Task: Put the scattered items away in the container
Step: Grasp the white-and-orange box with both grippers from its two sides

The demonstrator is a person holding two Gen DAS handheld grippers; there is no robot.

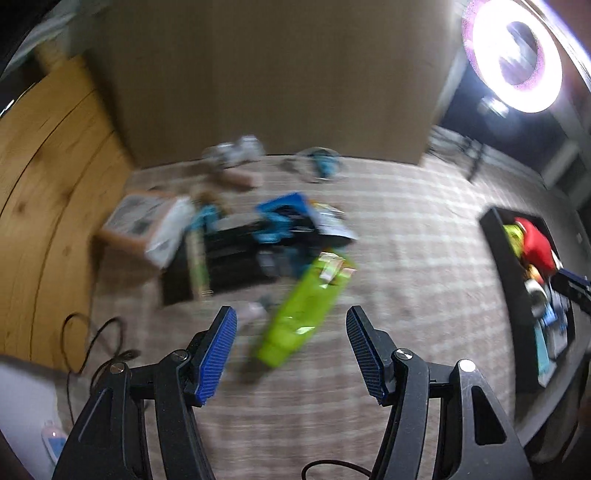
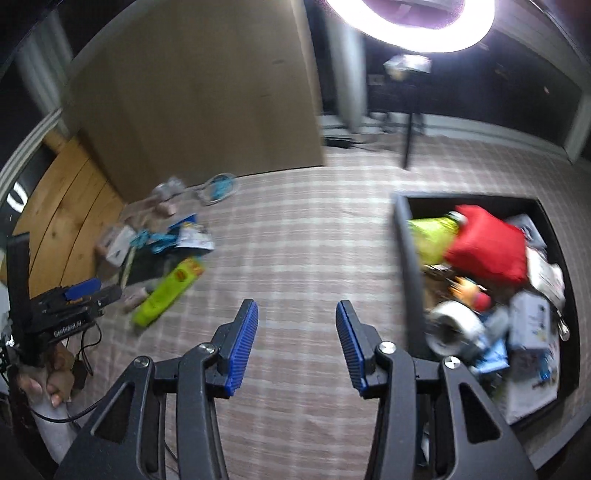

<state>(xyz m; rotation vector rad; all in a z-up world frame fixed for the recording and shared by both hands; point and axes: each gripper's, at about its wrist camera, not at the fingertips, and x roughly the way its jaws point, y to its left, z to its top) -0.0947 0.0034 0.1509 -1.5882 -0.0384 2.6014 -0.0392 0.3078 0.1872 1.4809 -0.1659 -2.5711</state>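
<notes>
My left gripper is open and empty, just above a lime green packet that lies on the checked cloth. Beyond it sits a pile of scattered items: blue packets, a white box, a black flat item. My right gripper is open and empty over bare cloth, left of the black container, which holds a red pouch, a tape roll and several other things. The left gripper and the green packet also show in the right wrist view. The container shows at the right in the left wrist view.
A large cardboard box stands behind the pile. A wooden board lies at the left. A ring light on a stand glares at the back. Cables trail near the left gripper.
</notes>
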